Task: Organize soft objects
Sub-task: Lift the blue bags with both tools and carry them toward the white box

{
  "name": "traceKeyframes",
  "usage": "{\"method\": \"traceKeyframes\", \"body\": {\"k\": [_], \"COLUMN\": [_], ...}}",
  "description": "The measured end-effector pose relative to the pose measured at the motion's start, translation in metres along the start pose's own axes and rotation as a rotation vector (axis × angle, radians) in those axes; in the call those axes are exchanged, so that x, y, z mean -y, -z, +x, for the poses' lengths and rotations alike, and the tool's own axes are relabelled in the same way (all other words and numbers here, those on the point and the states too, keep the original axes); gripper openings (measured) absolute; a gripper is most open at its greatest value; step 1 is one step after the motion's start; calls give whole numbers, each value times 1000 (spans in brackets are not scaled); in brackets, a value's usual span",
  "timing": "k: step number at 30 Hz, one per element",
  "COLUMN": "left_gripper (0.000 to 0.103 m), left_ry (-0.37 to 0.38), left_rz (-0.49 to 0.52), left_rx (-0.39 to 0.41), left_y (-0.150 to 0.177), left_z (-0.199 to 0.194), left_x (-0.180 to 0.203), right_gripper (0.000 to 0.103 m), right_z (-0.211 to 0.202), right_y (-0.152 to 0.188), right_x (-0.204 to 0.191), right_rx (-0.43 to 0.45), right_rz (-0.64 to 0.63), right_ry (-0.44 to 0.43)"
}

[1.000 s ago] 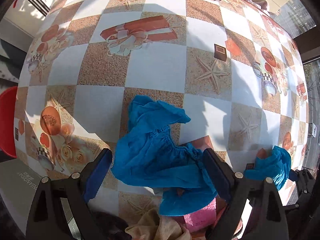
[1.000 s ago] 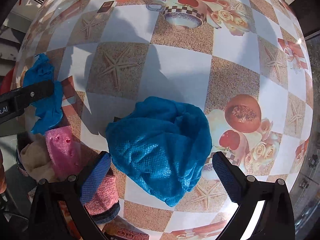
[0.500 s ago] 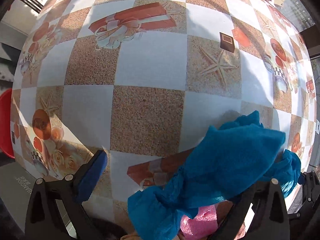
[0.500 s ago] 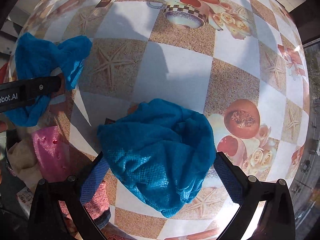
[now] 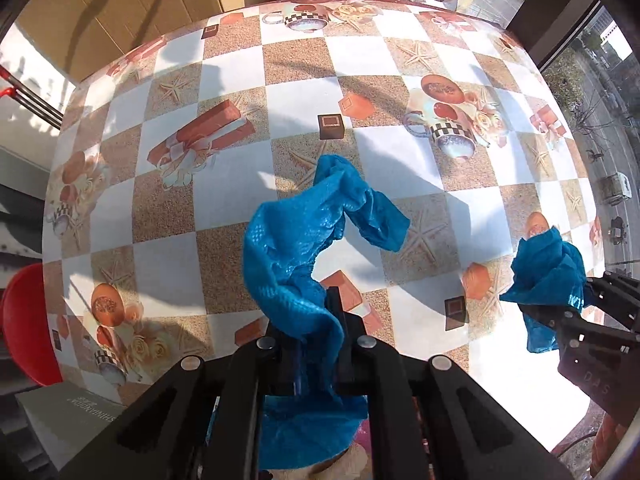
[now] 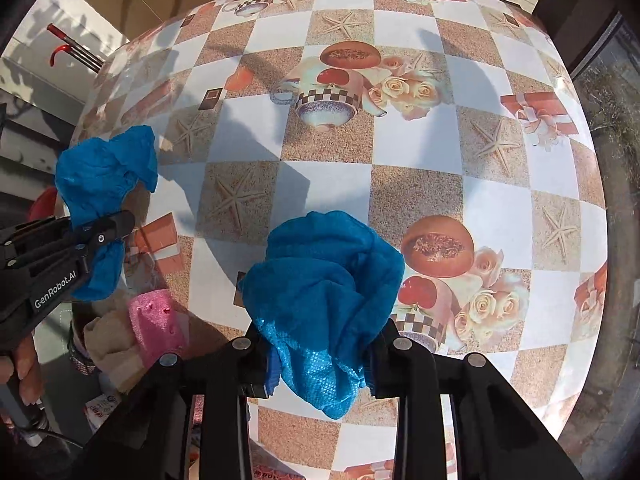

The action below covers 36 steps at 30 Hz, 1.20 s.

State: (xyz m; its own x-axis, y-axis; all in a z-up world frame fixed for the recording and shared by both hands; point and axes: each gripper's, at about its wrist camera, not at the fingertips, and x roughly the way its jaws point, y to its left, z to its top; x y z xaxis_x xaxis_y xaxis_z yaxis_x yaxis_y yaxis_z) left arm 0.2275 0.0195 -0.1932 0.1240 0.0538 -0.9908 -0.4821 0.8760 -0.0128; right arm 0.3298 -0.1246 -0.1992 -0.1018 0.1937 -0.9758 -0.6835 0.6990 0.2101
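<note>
My left gripper [image 5: 316, 344] is shut on a crumpled blue cloth [image 5: 304, 240] and holds it above the patterned table [image 5: 304, 64]. My right gripper [image 6: 318, 356] is shut on a second blue cloth [image 6: 324, 276], also lifted over the table. Each gripper with its cloth shows in the other's view: the right one at the right edge of the left wrist view [image 5: 548, 276], the left one at the left edge of the right wrist view [image 6: 104, 176]. A pink cloth [image 6: 154, 324] and a beige cloth [image 6: 112, 344] lie at the table's near edge.
The table is covered with a checked oilcloth printed with cups, starfish and gift boxes. A red chair [image 5: 24, 316] stands at the left. Cardboard [image 5: 120, 4] leans behind the table. A window [image 5: 600, 92] is at the right.
Both grippers have closed on their blue cloths and lifted them off the table. Both views have pulled back and up, showing more of the table.
</note>
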Motion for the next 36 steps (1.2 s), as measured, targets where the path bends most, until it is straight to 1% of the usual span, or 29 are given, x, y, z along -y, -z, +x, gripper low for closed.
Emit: {"method": "traceKeyframes", "body": {"k": [1,6,9,11,14,19,23,27,33,36], "left_gripper": [10,10,10,10,10,10,10,10,10,10], "left_ry": [2,39,55,67,81,98,104,97,77,62], "left_rz": [6,13,37,58,90,129,168,188,139,100], "left_rx": [13,57,78,85,88,106,127,152,164,165], "left_y": [-1,27,56,68,97,133,161,187,223,237], "left_z": [-8,-49,-70,-81,-102,-128,-153,-174,-193,-197], "left_x": [1,-1,6,4,8,6,-1,-16,-52,-71], "right_gripper": [33,33,33,33,33,33,33,33,33,33], "right_z": [-5,-37,-63,-75,-94,-127,-148,-161,-160,-155], "right_y": [2,17,36,49,63,95,119,141,159,164], "right_x": [2,15,8,5,-3,-24,-49,-86,-147,-178], "right_rx": [3,31,55,68,82,115,133,143,129,119], "right_rz": [12,57,65,71,90,111,126,107,61,-2], "right_ry": [-11,-41,-52,-61,-81,-92,-103,-126,-182,-186]}}
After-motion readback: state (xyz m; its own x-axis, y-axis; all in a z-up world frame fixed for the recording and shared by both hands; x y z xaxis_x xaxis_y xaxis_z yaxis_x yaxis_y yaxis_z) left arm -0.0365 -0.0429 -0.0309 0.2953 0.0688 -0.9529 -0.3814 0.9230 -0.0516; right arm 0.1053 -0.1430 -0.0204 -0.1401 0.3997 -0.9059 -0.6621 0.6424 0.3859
